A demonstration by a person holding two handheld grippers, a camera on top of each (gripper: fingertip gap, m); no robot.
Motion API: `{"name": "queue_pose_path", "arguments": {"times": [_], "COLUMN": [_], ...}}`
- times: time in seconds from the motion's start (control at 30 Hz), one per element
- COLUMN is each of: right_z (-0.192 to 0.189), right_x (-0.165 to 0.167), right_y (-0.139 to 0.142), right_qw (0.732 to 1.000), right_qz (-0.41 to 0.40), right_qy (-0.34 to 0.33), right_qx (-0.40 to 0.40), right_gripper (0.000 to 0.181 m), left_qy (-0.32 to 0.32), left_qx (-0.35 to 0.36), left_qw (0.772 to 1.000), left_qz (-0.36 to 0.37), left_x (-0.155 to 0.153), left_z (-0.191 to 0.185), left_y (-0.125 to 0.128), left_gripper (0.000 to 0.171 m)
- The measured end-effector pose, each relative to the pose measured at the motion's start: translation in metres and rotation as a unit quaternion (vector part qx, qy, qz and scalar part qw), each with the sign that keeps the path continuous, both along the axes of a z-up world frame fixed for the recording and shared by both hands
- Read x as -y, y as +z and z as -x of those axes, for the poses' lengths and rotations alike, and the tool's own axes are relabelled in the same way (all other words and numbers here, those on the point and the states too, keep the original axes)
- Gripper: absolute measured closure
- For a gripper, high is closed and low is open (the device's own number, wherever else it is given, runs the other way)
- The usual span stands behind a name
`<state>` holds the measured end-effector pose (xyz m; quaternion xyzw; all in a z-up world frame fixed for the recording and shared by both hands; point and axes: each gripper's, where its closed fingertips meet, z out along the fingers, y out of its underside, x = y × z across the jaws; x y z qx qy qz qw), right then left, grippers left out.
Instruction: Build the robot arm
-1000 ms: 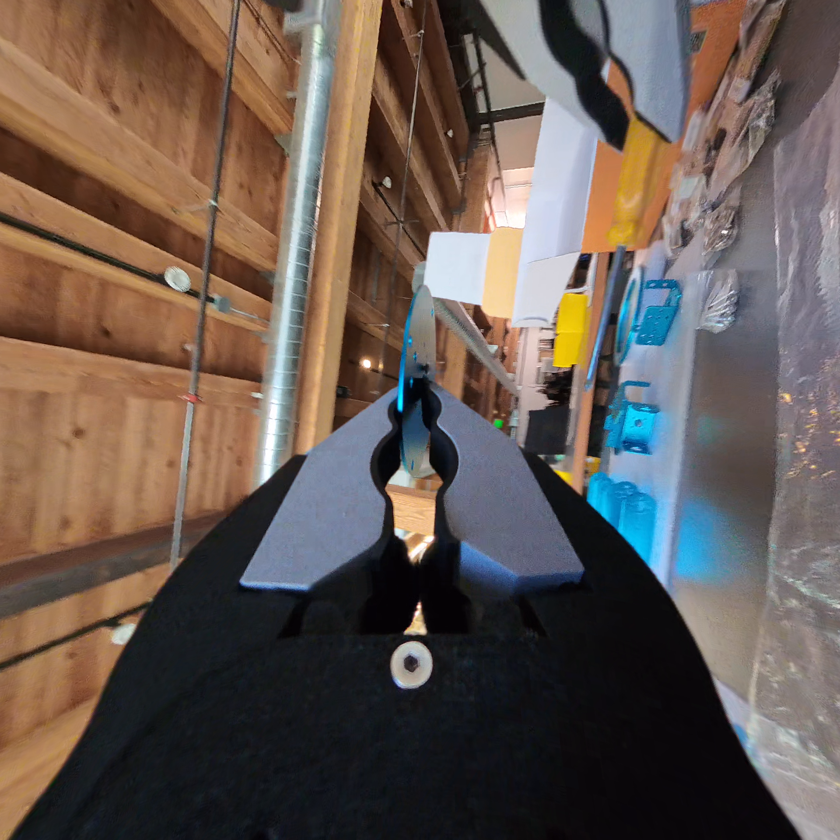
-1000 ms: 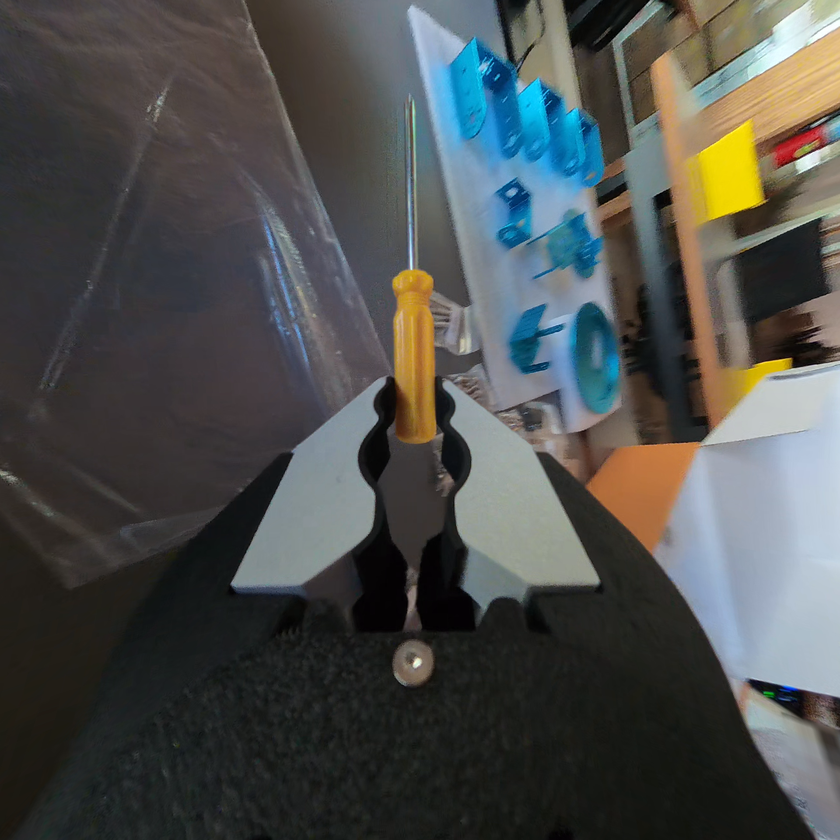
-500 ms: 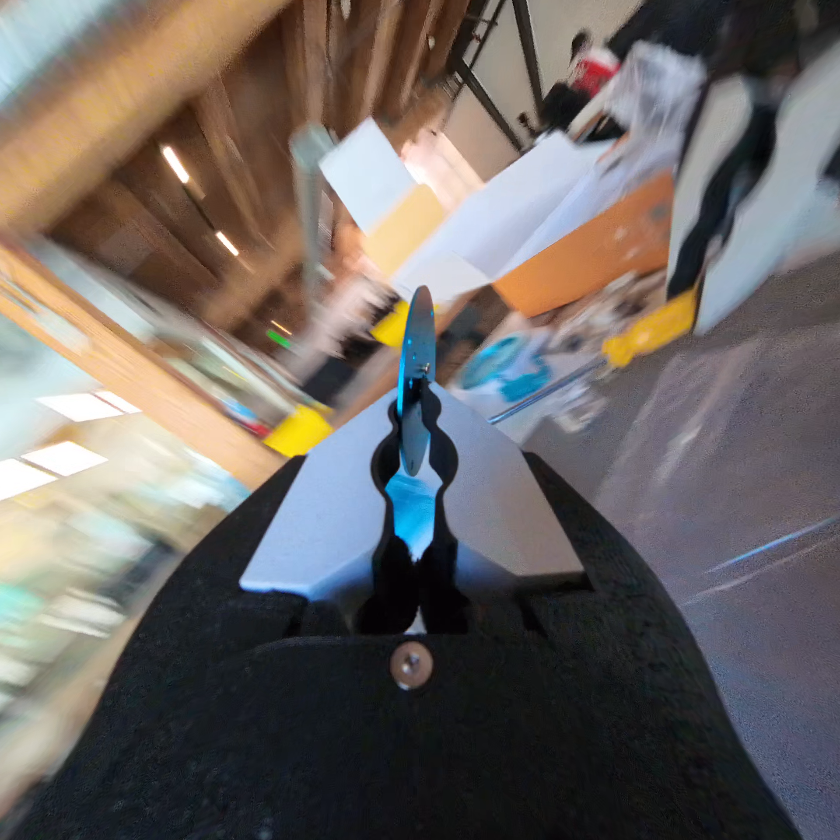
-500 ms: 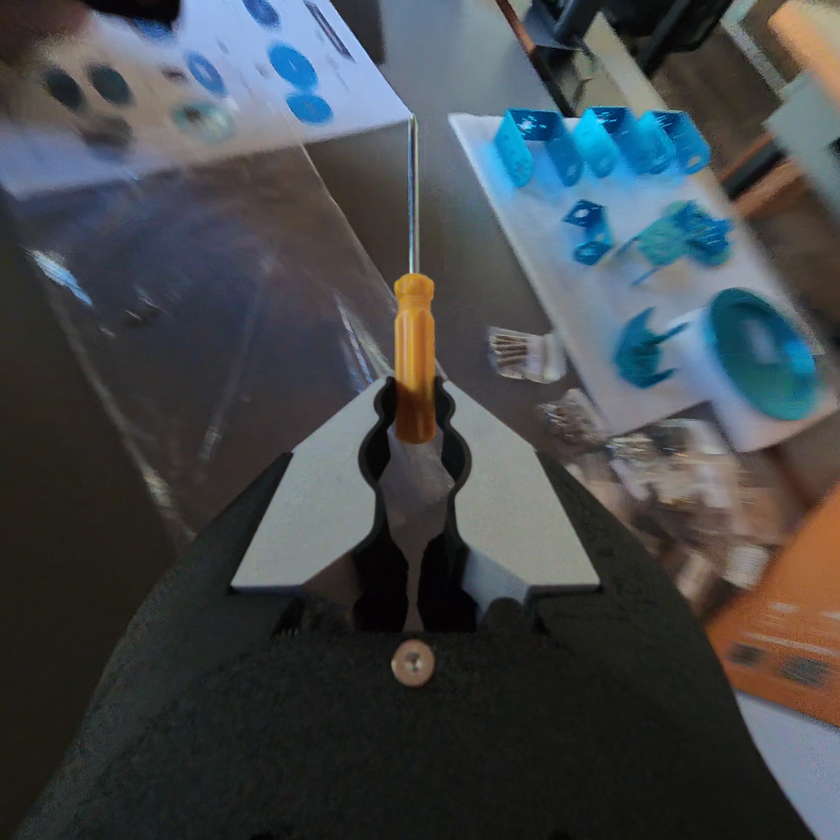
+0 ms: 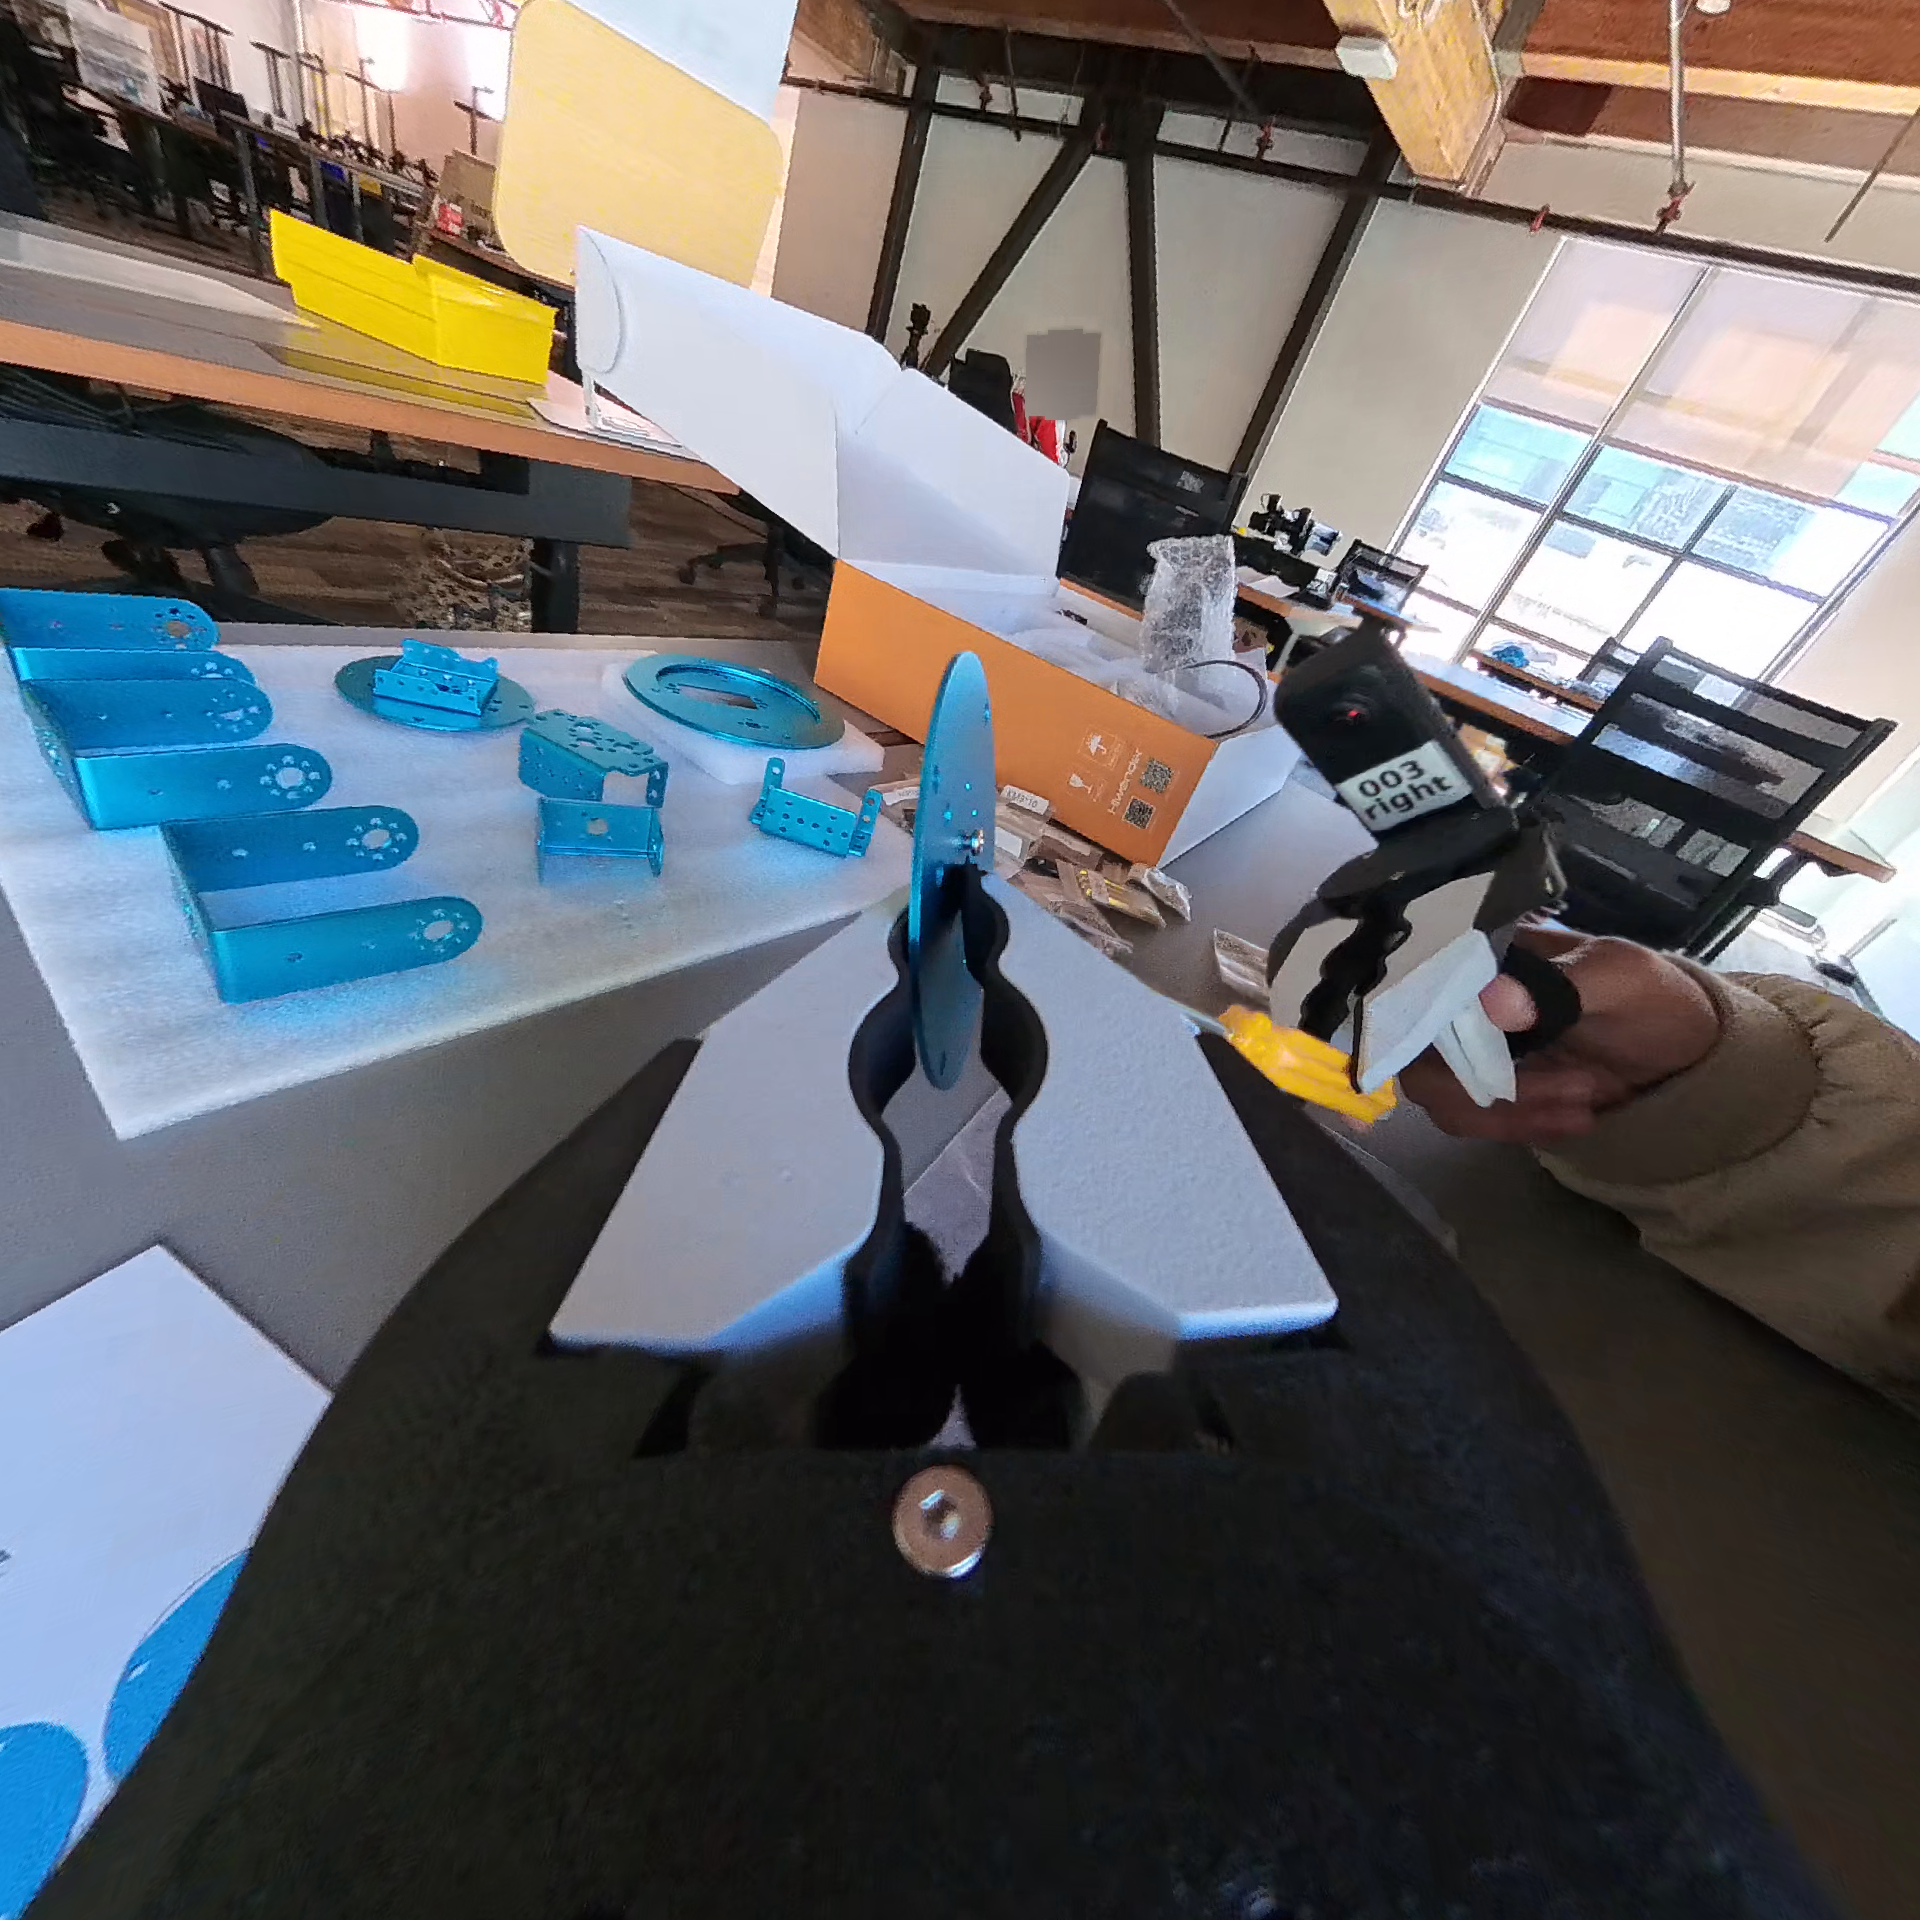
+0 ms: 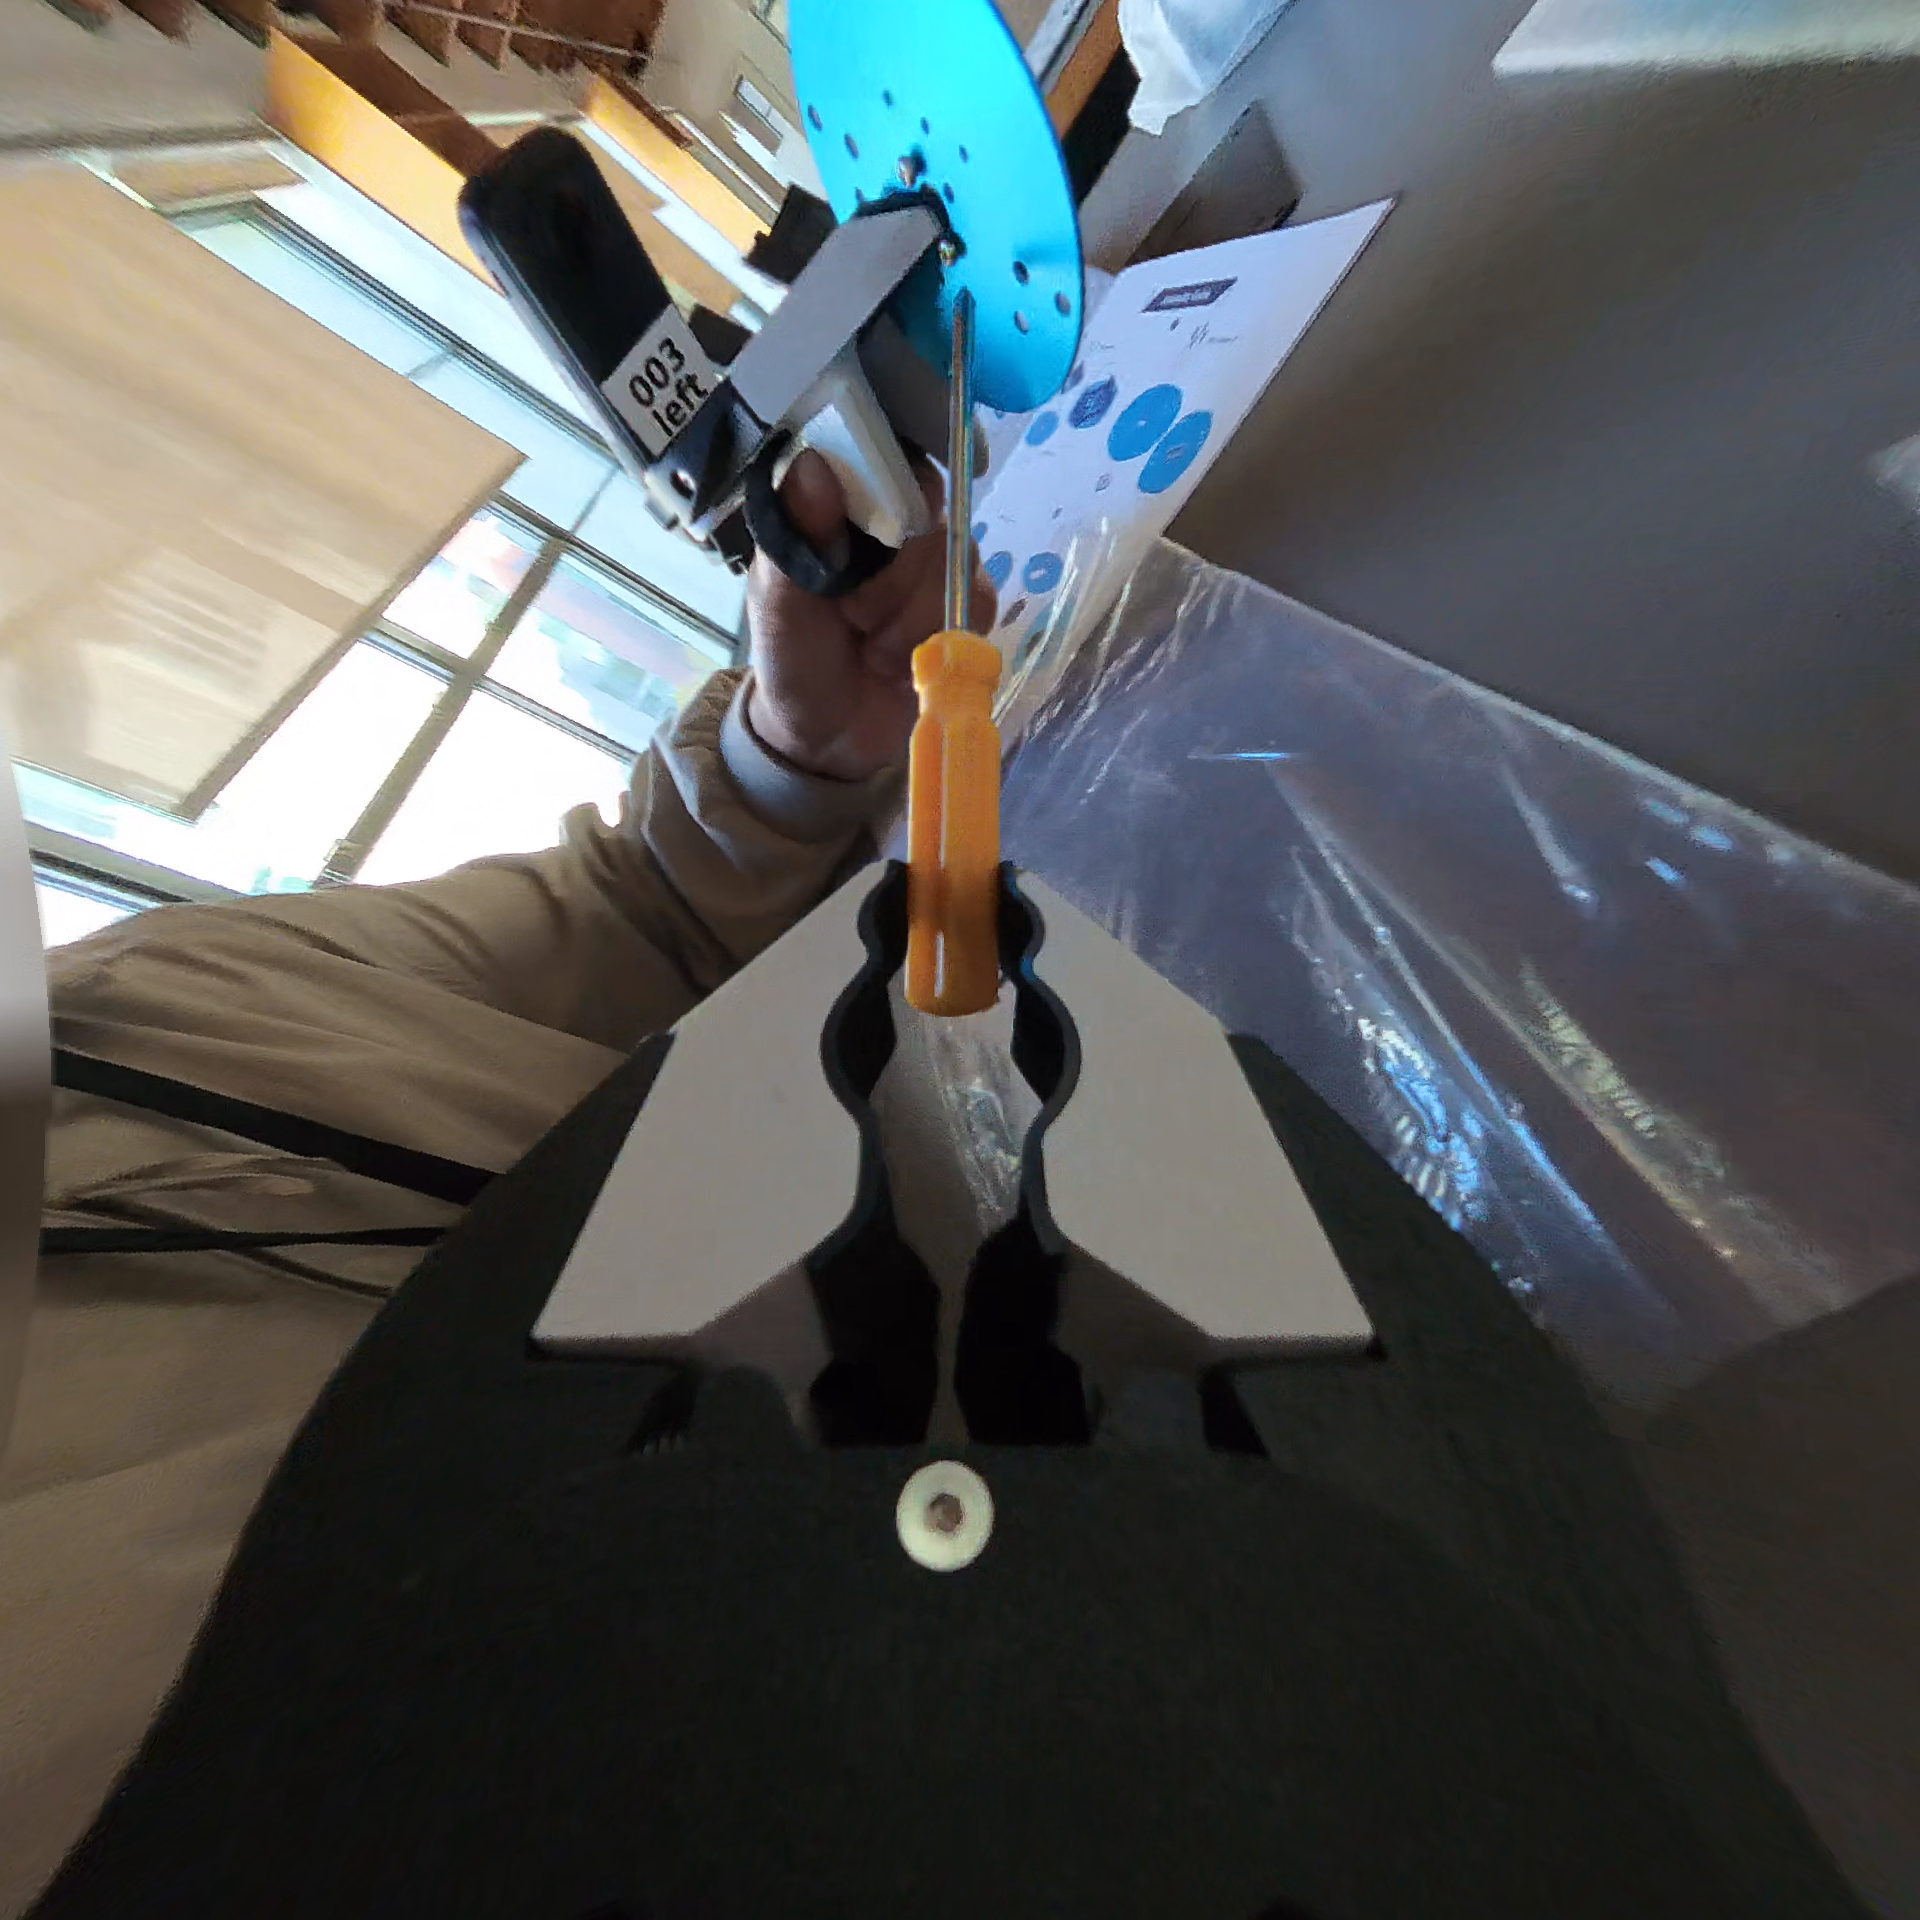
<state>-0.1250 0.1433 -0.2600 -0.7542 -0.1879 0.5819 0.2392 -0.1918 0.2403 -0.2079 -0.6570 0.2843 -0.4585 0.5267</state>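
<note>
Right now the right gripper (image 6: 951,914) is clamped on a screwdriver (image 6: 951,821), its shaft running straight ahead, tip at the face of the disc (image 6: 940,197). Opposite it, the left gripper (image 5: 951,935) pinches that disc edge-on, upright above the table (image 5: 312,1195).

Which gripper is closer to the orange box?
Left, though only as a guess. In the left wrist view the left gripper sits just in front of the orange box, holding the blue disc; the right gripper hangs off to its side.
</note>
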Motion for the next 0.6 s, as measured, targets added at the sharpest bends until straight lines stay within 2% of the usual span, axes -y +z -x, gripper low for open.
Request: {"name": "queue_pose_path", "arguments": {"times": [0.37, 0.6], "right_z": [0.0039, 0.0044], "right_x": [0.0009, 0.0014], "right_y": [0.0031, 0.0018], "right_qw": [1.000, 1.000], "right_qz": [0.003, 0.003], "right_qy": [-0.005, -0.003], "right_qx": [-0.010, -0.007], "right_gripper": [0.166, 0.165], "left_qy": [0.008, 0.009], "left_qx": [-0.034, -0.037], "left_qw": [0.998, 0.998], "left_qz": [-0.045, -0.048], "left_x": [0.0035, 0.0036], "left_z": [-0.0035, -0.0040], "left_y": [-0.0018, -0.0026], "left_gripper": [0.167, 0.167]}}
